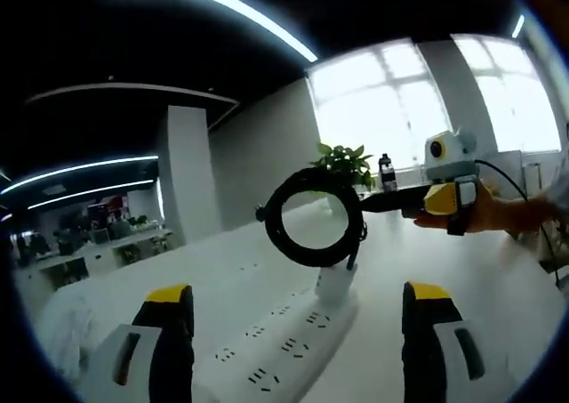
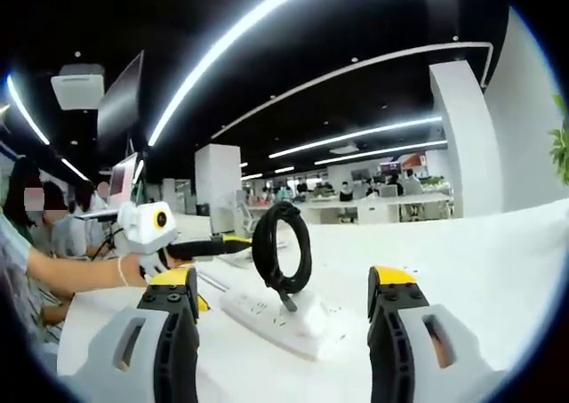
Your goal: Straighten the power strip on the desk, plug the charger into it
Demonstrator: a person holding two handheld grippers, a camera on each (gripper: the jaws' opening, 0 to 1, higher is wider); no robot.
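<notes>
A white power strip [image 1: 276, 350] lies on the white desk [image 1: 462, 261], running away between the jaws of my left gripper [image 1: 298, 289], which stands open. A white charger [image 1: 333, 283] stands upright on the strip's far end, its black cable [image 1: 311, 216] coiled in a ring above it. My right gripper [image 1: 369, 203] reaches in from the right, held by a hand, with its tips next to the coil. In the right gripper view, my right gripper [image 2: 283, 274] is open, facing the strip [image 2: 258, 314], charger [image 2: 307, 310] and coil [image 2: 283, 247]. The left gripper [image 2: 236, 243] points at the coil from the left.
A potted plant [image 1: 342, 163] and a dark bottle [image 1: 387, 172] stand at the desk's far edge by the bright windows. A white pillar [image 1: 191, 172] rises behind the desk. A seated person [image 2: 53, 234] and a monitor [image 2: 124, 181] are to the left.
</notes>
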